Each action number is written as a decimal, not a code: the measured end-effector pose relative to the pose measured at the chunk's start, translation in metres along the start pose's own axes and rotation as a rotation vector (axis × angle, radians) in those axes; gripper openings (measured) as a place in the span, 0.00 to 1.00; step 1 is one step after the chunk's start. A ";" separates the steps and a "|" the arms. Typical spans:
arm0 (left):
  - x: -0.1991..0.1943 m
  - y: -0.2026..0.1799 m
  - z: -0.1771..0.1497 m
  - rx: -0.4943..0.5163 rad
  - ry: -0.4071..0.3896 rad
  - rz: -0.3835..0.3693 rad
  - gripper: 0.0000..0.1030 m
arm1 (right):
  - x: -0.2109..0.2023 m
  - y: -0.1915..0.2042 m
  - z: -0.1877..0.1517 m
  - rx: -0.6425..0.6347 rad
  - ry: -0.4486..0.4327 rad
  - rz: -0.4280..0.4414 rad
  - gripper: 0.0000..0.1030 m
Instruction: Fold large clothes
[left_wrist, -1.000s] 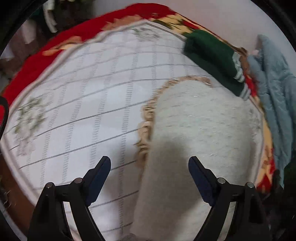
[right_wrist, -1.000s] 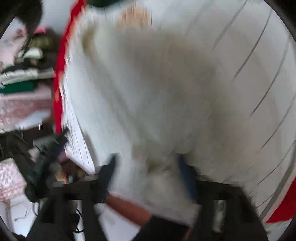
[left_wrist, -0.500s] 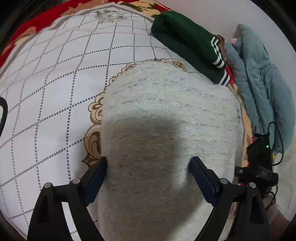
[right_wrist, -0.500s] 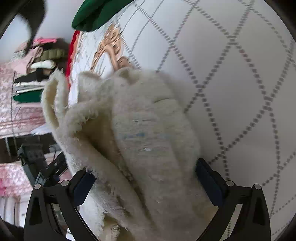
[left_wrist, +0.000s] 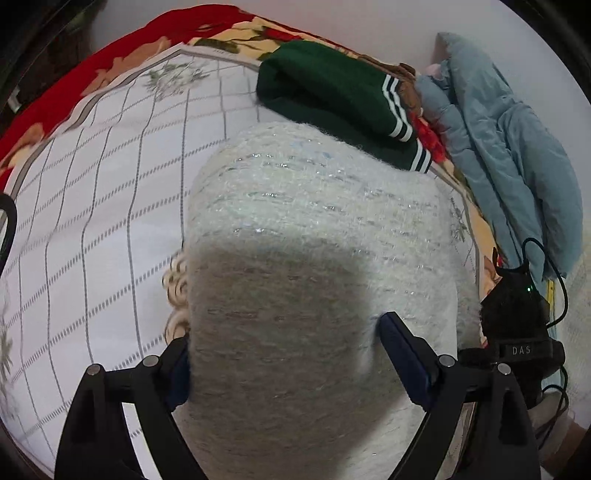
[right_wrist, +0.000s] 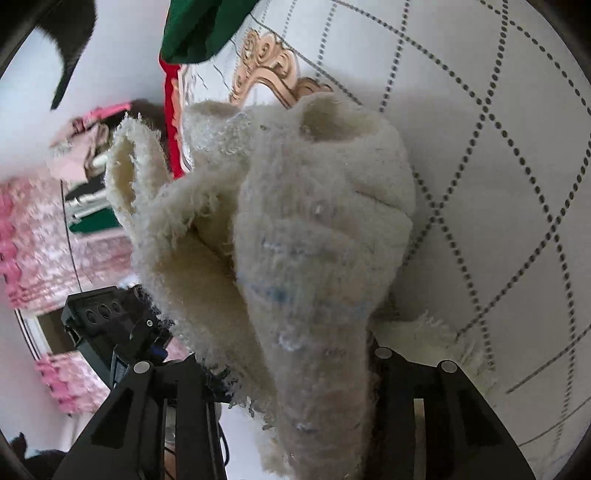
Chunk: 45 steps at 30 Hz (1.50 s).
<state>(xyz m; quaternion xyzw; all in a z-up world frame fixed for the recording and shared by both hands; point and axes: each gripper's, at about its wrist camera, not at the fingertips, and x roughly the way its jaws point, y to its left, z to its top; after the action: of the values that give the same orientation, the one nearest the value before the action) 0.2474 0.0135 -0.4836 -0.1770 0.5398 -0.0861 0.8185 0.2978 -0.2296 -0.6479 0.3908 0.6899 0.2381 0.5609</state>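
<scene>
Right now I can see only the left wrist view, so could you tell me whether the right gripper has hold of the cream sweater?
Observer: Yes. The right gripper has just been closing and now pinches a bunched end of the cream sweater.
Operator: Is that end lying flat?
Observer: No, it is gathered in loose folds, with a tube-like opening at its far end.
Operator: What lies past it?
Observer: Off the quilt, folded clothes are stacked in the background, though they are blurred.

Quilted bed (left_wrist: 110, 206); cream sweater (left_wrist: 314, 229), green sweater (left_wrist: 332, 88), blue jacket (left_wrist: 517, 147) atop.
</scene>
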 end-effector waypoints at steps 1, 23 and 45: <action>-0.002 0.000 0.005 0.008 0.000 -0.008 0.87 | 0.000 0.004 0.001 0.001 -0.007 0.002 0.43; 0.010 -0.071 0.317 0.189 -0.062 -0.096 0.87 | -0.121 0.187 0.192 -0.023 -0.286 0.044 0.43; 0.130 -0.081 0.413 0.248 -0.021 0.190 0.94 | -0.147 0.203 0.352 -0.092 -0.377 -0.629 0.98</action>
<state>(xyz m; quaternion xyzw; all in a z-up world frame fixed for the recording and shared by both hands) 0.6813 -0.0233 -0.4173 -0.0236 0.5307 -0.0723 0.8441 0.7004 -0.2687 -0.4964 0.1710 0.6495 0.0087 0.7409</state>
